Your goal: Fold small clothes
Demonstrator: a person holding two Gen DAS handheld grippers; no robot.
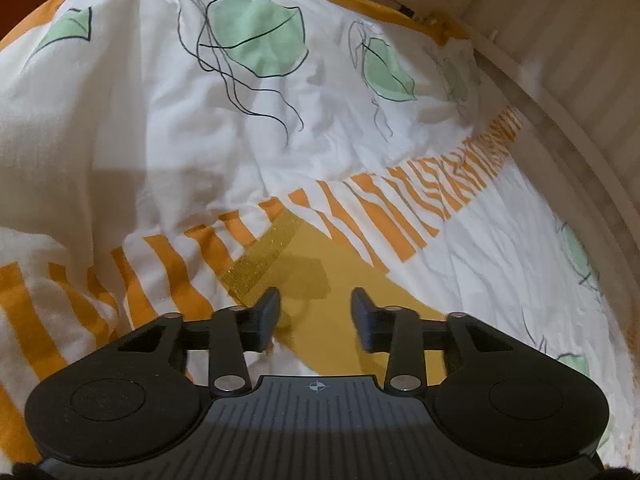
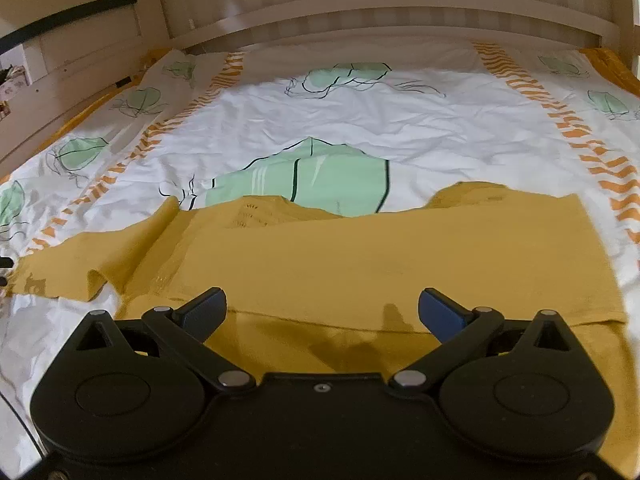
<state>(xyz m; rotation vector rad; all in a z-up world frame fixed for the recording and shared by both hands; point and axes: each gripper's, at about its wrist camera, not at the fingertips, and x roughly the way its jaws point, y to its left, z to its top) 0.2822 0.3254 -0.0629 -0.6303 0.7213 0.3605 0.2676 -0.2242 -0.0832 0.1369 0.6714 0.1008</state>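
A mustard-yellow knit garment (image 2: 360, 256) lies spread on the bed, its lower part folded over with a fold edge across the front; one sleeve (image 2: 92, 256) stretches to the left. My right gripper (image 2: 322, 312) is open and empty, just above the garment's near fold. In the left wrist view a sleeve end of the same garment (image 1: 320, 264) with a ribbed cuff (image 1: 262, 256) lies on the cover. My left gripper (image 1: 316, 316) is open and empty, its fingertips over the sleeve.
The bed cover (image 2: 360, 120) is white with green jellyfish prints and orange stripe bands (image 1: 384, 208). A pale wooden bed rail (image 2: 400, 12) runs along the far side, and it also shows in the left wrist view (image 1: 560, 128) at the right.
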